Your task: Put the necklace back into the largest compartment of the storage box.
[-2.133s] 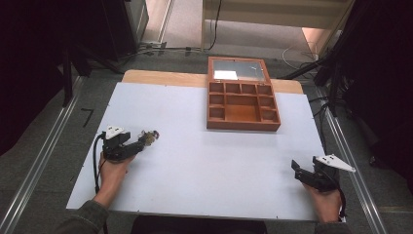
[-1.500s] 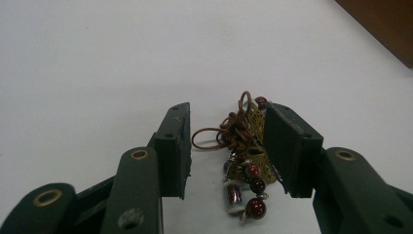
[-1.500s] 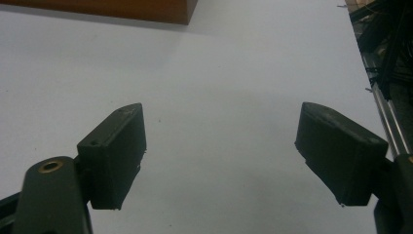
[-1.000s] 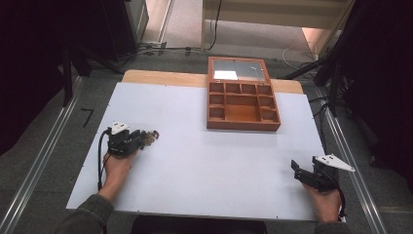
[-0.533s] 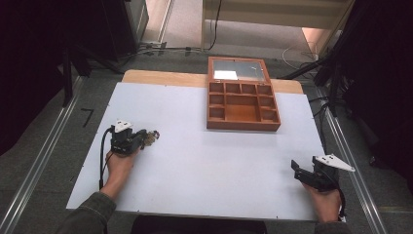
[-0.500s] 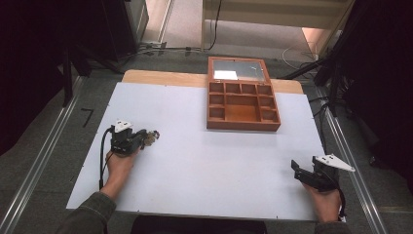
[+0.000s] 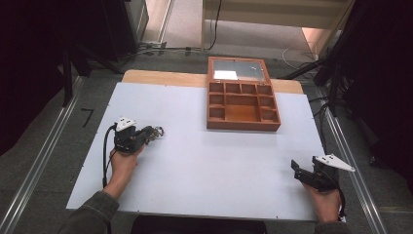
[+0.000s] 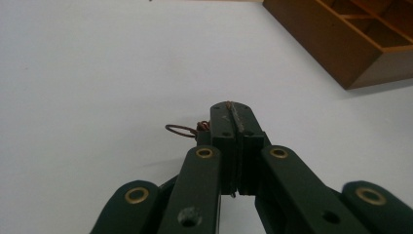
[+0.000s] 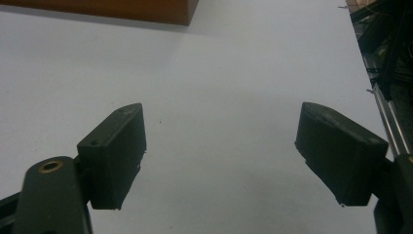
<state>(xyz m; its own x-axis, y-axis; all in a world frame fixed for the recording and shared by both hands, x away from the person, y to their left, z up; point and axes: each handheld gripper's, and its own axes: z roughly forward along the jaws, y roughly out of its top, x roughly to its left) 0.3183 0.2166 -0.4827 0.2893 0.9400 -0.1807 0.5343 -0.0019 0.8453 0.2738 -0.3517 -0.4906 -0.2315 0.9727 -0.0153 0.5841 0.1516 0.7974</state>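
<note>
Item one: a small piece of jewellery of thin brownish wire with a round ring (image 8: 180, 130), lying low on the white table top (image 7: 219, 165) at its left side, pinched between the shut black jaws of the left gripper (image 7: 151, 134), presumably so it can be lifted clear. Item two: a brown wooden box of open compartments with a mirrored lid (image 7: 242, 100), standing well apart at the far edge, the likely destination. Item three: the right gripper (image 9: 221, 156), jaws wide apart and empty, parked near the right corner, seemingly in reserve.
</note>
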